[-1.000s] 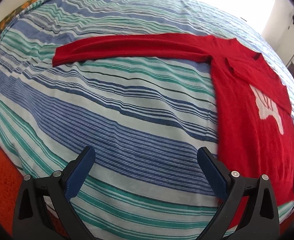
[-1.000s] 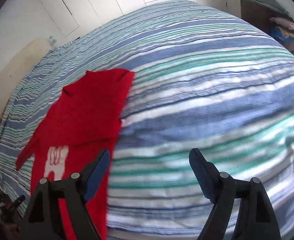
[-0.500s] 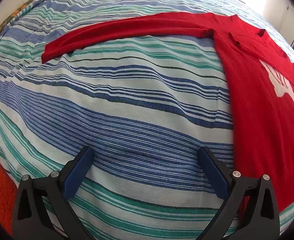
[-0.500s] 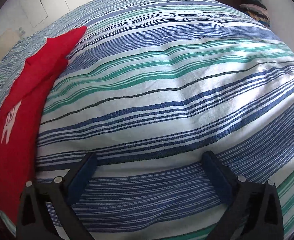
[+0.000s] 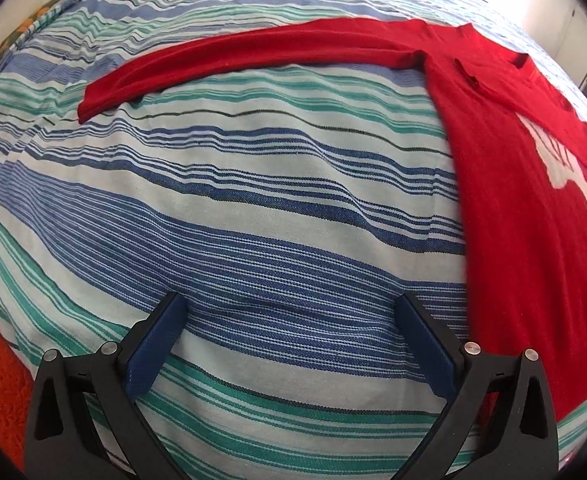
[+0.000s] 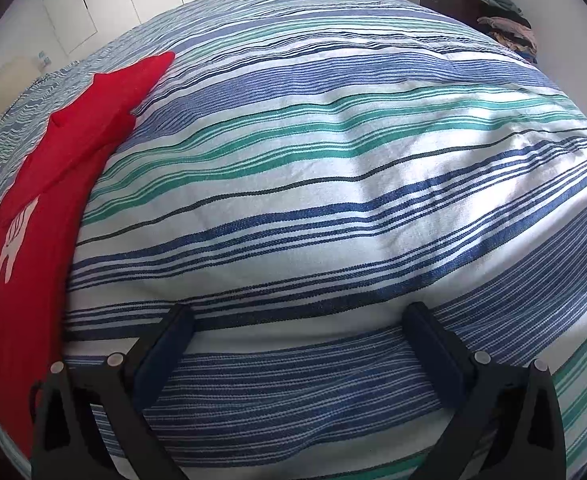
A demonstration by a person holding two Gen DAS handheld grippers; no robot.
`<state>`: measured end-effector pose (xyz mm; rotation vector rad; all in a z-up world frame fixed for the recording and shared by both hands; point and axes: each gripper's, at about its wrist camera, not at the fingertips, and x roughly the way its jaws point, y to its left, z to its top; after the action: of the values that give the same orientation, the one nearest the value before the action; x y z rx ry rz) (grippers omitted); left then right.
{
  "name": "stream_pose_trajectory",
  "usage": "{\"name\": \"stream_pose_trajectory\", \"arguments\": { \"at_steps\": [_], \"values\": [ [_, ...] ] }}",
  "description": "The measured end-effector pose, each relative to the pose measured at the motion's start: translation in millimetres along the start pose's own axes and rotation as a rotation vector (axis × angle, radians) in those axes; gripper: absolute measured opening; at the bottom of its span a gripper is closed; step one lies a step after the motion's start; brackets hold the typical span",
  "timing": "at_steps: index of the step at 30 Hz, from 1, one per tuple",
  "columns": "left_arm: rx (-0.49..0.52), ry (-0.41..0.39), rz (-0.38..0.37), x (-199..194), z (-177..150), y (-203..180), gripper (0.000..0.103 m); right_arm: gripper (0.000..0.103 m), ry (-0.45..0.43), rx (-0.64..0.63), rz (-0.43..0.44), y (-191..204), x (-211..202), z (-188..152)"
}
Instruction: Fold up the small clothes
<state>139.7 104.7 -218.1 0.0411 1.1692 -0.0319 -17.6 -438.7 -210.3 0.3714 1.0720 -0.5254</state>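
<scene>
On the striped bedspread (image 5: 253, 208) a red top (image 5: 525, 216) lies flat, one sleeve (image 5: 253, 52) stretched toward the far edge for folding, while left gripper (image 5: 293, 344) and right gripper (image 6: 297, 352) hover near, jaws apart, empty.

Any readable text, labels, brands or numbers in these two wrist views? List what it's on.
None readable in either view.
red sweater: only a white graphic on the chest, a picture rather than letters.
striped bedspread: pattern only, no label showing.
left hand-held gripper and right hand-held gripper: no markings visible.
folded clothes in the far corner: too small to tell.
</scene>
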Motion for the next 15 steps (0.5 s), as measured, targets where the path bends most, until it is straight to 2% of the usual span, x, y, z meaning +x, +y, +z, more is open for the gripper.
{"name": "stream_pose_trajectory", "arguments": {
  "at_steps": [15],
  "values": [
    [0.027,-0.028,0.03,1.4,-6.7,-4.3,0.103,0.103,0.004,-0.009,-0.009,-0.9,1.3,-0.3]
  ]
}}
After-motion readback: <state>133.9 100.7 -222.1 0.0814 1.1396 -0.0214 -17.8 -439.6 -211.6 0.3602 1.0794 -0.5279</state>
